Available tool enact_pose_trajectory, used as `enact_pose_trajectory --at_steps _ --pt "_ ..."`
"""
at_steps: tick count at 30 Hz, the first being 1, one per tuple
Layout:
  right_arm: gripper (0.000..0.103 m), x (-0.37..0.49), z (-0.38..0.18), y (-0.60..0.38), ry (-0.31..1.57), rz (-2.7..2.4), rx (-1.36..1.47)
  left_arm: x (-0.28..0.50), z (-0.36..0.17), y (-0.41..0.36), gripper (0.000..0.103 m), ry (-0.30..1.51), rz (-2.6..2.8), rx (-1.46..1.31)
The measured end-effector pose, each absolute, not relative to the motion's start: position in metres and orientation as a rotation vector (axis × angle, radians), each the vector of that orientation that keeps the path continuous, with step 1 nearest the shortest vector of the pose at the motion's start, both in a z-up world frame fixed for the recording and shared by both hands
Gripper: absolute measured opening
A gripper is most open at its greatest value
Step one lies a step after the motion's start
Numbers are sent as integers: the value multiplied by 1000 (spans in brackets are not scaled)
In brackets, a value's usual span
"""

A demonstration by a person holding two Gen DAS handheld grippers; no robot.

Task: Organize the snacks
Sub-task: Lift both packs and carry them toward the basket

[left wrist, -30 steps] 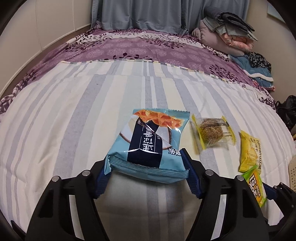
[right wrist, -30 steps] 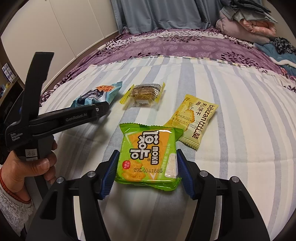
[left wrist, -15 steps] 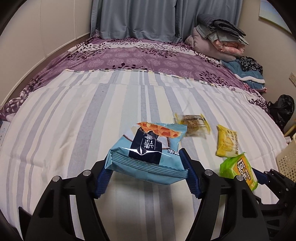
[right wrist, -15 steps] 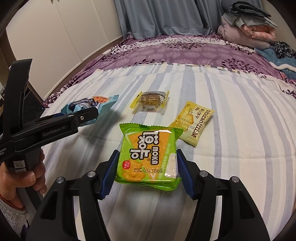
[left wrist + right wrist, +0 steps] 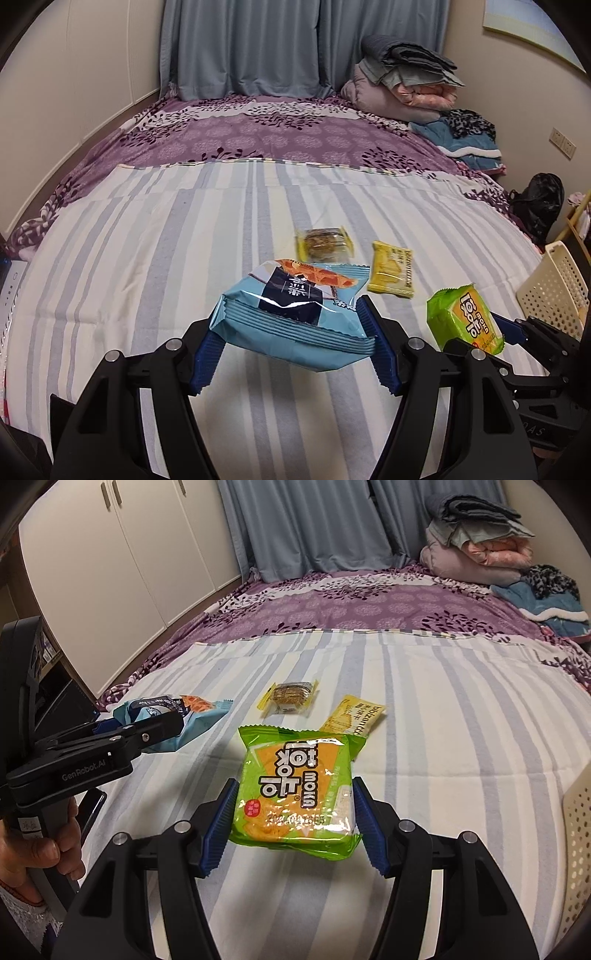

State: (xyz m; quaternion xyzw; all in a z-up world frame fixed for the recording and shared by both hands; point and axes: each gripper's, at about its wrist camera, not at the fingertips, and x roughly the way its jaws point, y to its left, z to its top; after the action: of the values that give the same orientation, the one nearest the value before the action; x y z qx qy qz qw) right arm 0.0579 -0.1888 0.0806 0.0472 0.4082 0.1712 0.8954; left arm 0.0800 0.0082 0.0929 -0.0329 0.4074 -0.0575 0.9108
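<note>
My left gripper [image 5: 291,354] is shut on a light blue snack bag [image 5: 295,314] and holds it above the striped bed. My right gripper [image 5: 293,830] is shut on a green snack packet [image 5: 295,790], also lifted off the bed. The green packet shows in the left wrist view [image 5: 465,321], and the blue bag in the right wrist view [image 5: 173,720]. A clear-wrapped brown cake with yellow ends [image 5: 325,242] [image 5: 290,698] and a yellow cracker packet [image 5: 391,267] [image 5: 352,716] lie on the bed beyond both grippers.
A cream perforated basket [image 5: 554,288] [image 5: 578,849] stands at the bed's right edge. Folded blankets and clothes [image 5: 406,88] are piled at the far right. White wardrobe doors [image 5: 122,561] stand to the left. A black bag [image 5: 539,206] sits on the floor to the right.
Both grippers have lifted and drawn back from the bed with their packets. The loose cake and yellow packet now look farther away, and the basket has come into view at the right.
</note>
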Motion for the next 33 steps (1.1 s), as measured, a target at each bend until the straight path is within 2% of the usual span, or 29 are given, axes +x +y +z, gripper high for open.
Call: enact_pose_trajectory --at_steps 33 --pt "61 -31 145 -355 611 84 273 30 163 -128 69 718 -340 112"
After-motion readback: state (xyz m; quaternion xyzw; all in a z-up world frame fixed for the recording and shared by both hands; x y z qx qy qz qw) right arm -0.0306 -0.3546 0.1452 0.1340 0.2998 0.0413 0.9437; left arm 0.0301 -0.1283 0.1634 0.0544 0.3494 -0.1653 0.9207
